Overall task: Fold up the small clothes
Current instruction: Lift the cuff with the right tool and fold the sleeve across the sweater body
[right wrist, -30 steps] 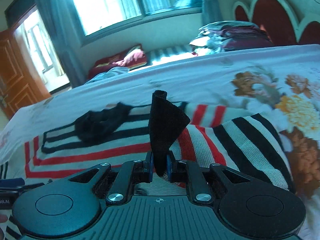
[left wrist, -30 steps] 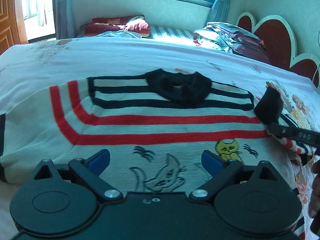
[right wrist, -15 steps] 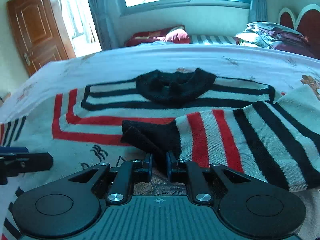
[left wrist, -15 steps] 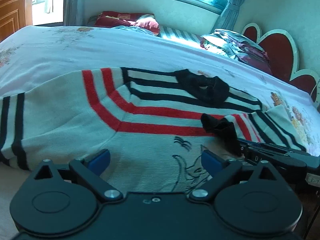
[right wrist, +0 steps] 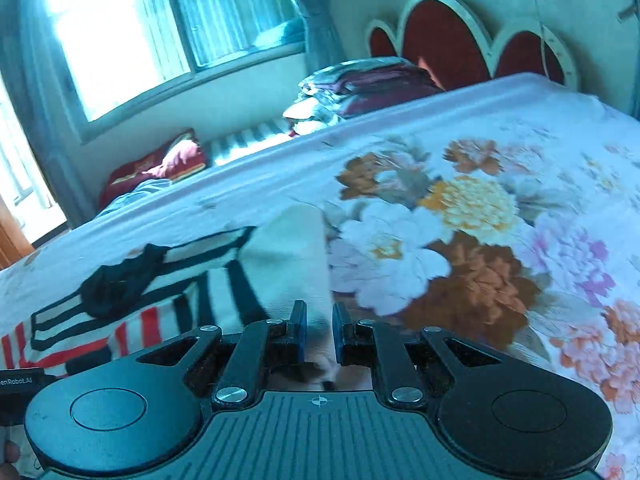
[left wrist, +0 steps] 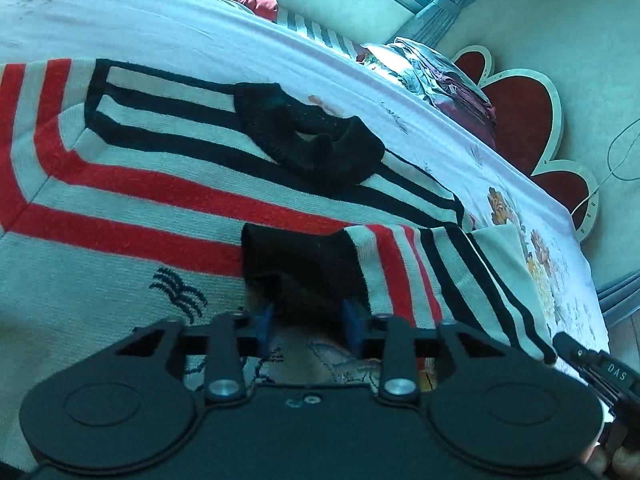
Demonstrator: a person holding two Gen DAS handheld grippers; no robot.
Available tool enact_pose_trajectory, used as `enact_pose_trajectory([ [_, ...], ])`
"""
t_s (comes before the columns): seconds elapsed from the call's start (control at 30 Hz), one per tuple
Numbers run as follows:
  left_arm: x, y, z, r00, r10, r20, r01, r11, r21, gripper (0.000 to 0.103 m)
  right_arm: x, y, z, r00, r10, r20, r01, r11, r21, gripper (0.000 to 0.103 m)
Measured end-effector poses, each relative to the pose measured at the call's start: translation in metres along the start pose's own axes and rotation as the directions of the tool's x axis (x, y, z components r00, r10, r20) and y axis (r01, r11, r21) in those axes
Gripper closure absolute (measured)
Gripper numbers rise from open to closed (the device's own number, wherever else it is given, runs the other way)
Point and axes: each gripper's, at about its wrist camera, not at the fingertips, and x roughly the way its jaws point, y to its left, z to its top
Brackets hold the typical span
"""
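Sweater cuff (left wrist: 304,268) lies between closing left hand-held gripper (left wrist: 308,326) pads.

Sweater (left wrist: 168,216): coarse knit cloth, ribbed black cuff (left wrist: 304,264). Bedsheet (right wrist: 460,240): smooth printed cloth. Left gripper (left wrist: 308,326): matt black, probably plastic, with shiny metal screws.

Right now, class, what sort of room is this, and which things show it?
Most likely a bedroom: a bed under a floral sheet, a scalloped red headboard, and folded bedding stacked near a curtained window.
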Motion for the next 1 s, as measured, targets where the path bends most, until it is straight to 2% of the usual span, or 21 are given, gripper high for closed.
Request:
enact_pose_trajectory([
  [0.03, 0.004, 0.0, 0.001, 1.0, -0.009, -0.002, 0.009, 1.0, -0.003, 0.096, -0.002, -0.013, -0.001, 1.0, -0.013, -0.022, 0.014, 1.0, 0.025, 0.09],
  [0.07, 0.005, 0.0, 0.002, 1.0, -0.008, 0.002, 0.008, 1.0, 0.005, 0.098, -0.001, -0.021, -0.003, 0.999, -0.023, -0.044, 0.024, 0.999, 0.039, 0.09],
  [0.17, -0.004, -0.007, 0.004, 0.999, 0.004, 0.042, -0.006, 0.999, 0.048, 0.098, 0.0, -0.033, -0.015, 0.993, -0.001, -0.116, 0.008, 0.998, 0.057, 0.09],
  [0.33, -0.035, 0.001, 0.009, 0.991, 0.054, 0.119, -0.063, 0.995, 0.081, 0.098, 0.015, -0.011, -0.032, 0.985, 0.04, -0.167, -0.037, 0.999, 0.02, 0.09],
  [0.4, -0.046, 0.015, 0.013, 0.987, 0.085, 0.137, -0.096, 0.992, 0.077, 0.098, 0.021, -0.001, -0.033, 0.985, 0.028, -0.172, -0.029, 1.0, -0.006, 0.07],
  [0.43, -0.05, 0.022, 0.013, 0.984, 0.106, 0.144, -0.117, 0.99, 0.072, 0.098, 0.023, 0.002, -0.033, 0.986, 0.032, -0.161, -0.035, 0.999, -0.016, 0.042],
  [0.47, -0.052, 0.031, 0.015, 0.983, 0.118, 0.144, -0.128, 0.99, 0.062, 0.098, 0.023, 0.005, -0.034, 0.988, 0.036, -0.149, -0.04, 0.999, -0.027, 0.032],
  [0.6, -0.05, 0.05, 0.015, 0.986, 0.123, 0.113, -0.129, 0.991, 0.042, 0.098, 0.023, 0.018, -0.034, 0.991, 0.025, -0.129, -0.037, 0.995, -0.096, 0.033],
  [0.67, -0.047, 0.049, 0.012, 0.988, 0.116, 0.103, -0.122, 0.991, 0.05, 0.098, 0.026, 0.023, -0.036, 0.992, 0.001, -0.126, -0.02, 0.988, -0.154, 0.043],
  [0.7, -0.045, 0.048, 0.01, 0.988, 0.116, 0.097, -0.122, 0.991, 0.059, 0.098, 0.028, 0.026, -0.036, 0.992, -0.011, -0.126, -0.012, 0.983, -0.183, 0.045],
  [0.73, -0.043, 0.048, 0.009, 0.989, 0.116, 0.093, -0.122, 0.991, 0.063, 0.098, 0.03, 0.027, -0.037, 0.992, -0.025, -0.121, -0.001, 0.977, -0.212, 0.053],
  [0.77, -0.042, 0.048, 0.008, 0.989, 0.114, 0.093, -0.12, 0.991, 0.061, 0.098, 0.03, 0.027, -0.037, 0.994, -0.035, -0.107, 0.009, 0.973, -0.231, 0.073],
  [0.8, -0.042, 0.048, 0.008, 0.99, 0.107, 0.093, -0.112, 0.992, 0.057, 0.098, 0.029, 0.026, -0.036, 0.995, -0.047, -0.092, 0.024, 0.972, -0.235, 0.083],
  [0.83, -0.041, 0.049, 0.008, 0.992, 0.092, 0.089, -0.098, 0.994, 0.054, 0.098, 0.031, 0.019, -0.033, 0.993, -0.066, -0.093, 0.045, 0.978, -0.206, 0.084],
  [0.9, -0.039, 0.048, 0.007, 0.992, 0.091, 0.083, -0.096, 0.993, 0.064, 0.098, 0.038, 0.003, -0.033, 0.988, -0.054, -0.143, 0.036, 0.992, -0.123, 0.084],
  [1.0, -0.039, 0.047, 0.007, 0.992, 0.094, 0.086, -0.1, 0.992, 0.071, 0.096, 0.03, 0.003, -0.026, 0.99, -0.002, -0.14, -0.019, 0.988, -0.15, 0.083],
])
